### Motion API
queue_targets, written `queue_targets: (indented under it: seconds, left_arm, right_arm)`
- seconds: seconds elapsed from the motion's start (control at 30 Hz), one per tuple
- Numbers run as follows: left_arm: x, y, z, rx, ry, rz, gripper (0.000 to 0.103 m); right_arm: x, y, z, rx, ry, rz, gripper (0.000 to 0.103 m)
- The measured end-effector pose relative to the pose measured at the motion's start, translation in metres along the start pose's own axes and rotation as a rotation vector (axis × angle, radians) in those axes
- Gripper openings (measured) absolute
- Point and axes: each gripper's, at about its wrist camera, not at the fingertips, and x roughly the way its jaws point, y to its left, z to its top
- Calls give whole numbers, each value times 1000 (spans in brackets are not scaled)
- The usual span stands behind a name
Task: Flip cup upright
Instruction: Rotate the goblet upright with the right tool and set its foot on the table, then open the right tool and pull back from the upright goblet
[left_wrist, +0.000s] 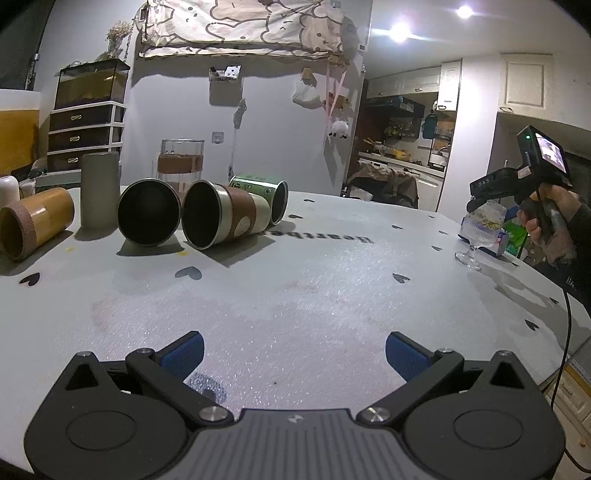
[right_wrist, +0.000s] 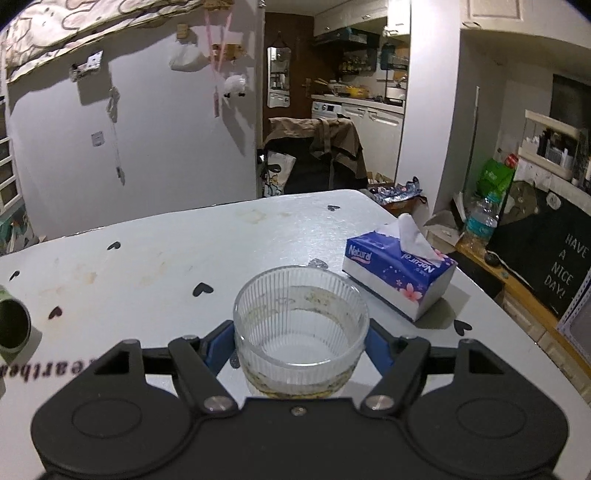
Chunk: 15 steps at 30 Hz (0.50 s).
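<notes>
your right gripper clasps the upright ribbed clear glass cup, left gripper spread empty; releasing abruptly could topple it.

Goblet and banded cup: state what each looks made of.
Goblet: clear ribbed glass, see-through, glossy, on a stem in the left view. Banded cup: likely brushed metal, dull sheen at the rim; its brown band looks like leather or cork, matte.
</notes>
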Motion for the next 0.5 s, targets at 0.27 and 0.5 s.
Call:
queue_targets:
  seconds: [0.27, 0.5]
  left_arm:
    - [2, -6, 10, 9, -28, -1, 103]
    - [3, -16, 24, 38, -62, -13, 103]
  right_arm:
    - [-39, -8, -11, 35, -64, 68, 77]
    - [-110, -14, -52, 18, -191, 140, 80]
